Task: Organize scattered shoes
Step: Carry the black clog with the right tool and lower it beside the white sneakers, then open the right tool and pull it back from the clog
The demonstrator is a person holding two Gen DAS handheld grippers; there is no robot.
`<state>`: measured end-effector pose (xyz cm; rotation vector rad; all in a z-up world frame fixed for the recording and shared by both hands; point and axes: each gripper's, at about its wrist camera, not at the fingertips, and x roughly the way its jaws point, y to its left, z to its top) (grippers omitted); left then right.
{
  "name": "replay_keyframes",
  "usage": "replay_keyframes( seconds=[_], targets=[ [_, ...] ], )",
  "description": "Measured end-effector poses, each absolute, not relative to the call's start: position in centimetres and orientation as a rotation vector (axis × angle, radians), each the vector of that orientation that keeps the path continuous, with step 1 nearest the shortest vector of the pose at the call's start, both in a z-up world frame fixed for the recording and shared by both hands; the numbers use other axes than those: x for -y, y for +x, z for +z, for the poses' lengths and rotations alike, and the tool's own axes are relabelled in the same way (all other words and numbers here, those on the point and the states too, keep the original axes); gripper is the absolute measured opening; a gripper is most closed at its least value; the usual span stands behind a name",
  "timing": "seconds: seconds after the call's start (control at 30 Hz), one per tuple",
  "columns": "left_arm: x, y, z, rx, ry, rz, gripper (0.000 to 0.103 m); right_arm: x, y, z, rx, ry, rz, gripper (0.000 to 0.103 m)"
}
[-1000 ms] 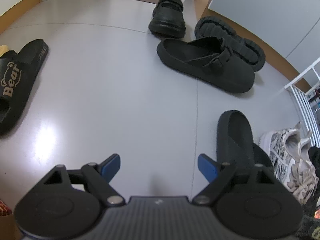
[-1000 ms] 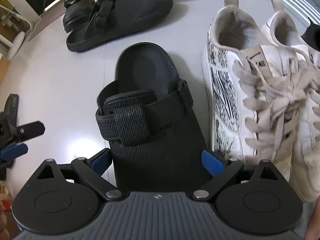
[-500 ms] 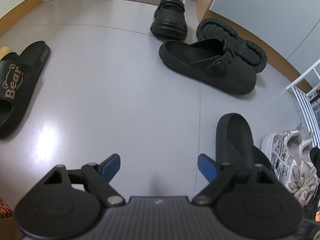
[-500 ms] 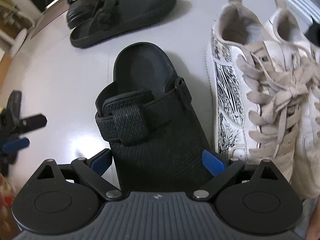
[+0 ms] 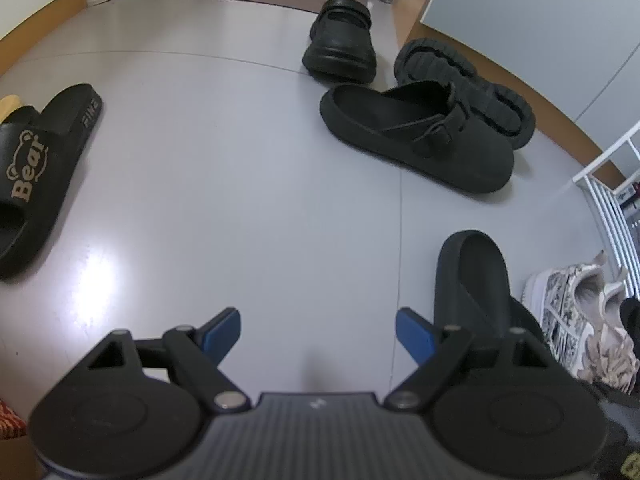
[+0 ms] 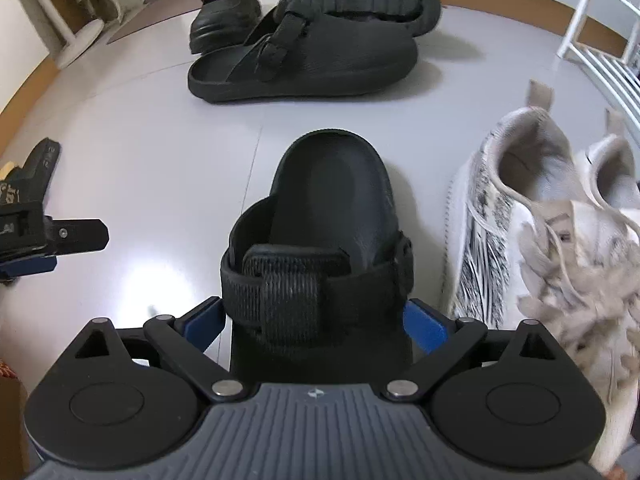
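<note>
Between the right gripper's [image 6: 314, 326] spread fingers, a black strap sandal [image 6: 320, 248] is sitting on the grey floor [image 6: 160, 152], just beside white sneakers [image 6: 520, 240]. Over bare floor, the left gripper [image 5: 318, 330] is hovering with fingers apart, holding nothing.

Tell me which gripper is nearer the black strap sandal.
Right. The right gripper straddles the strap sandal, a finger on each side. The left gripper hovers open over bare floor beside it.
</note>
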<state>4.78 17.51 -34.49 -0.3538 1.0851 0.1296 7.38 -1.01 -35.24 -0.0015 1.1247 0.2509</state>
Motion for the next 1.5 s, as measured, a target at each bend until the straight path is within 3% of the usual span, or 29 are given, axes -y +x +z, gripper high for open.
replay_keyframes(
  seconds=[0.17, 0.43, 0.87, 1.5],
  targets=[
    [-17.7, 4.7, -34.5, -1.087, -0.36, 0.128, 0.086, 1.5, 6.7, -34.9, -1.109, -0.025, 0.238, 0.102],
    [-17.7, 4.6, -34.8, -1.09, -0.365, 0.13, 0.086, 3.9, 6.8, -35.8, -1.216, 0.201, 0.05, 0.103],
    [-17.2, 4.8, -34.7, -1.085, -0.357, 0.125, 0.086, 3.8, 5.7, -35.8, -1.22, 0.129, 0.091, 0.1],
    [-13.9, 9.5, -31.5, -1.003, -0.272, 0.073, 0.087, 8.8, 4.4, -31.0, -1.166, 0.205, 0.248, 0.101]
  ],
)
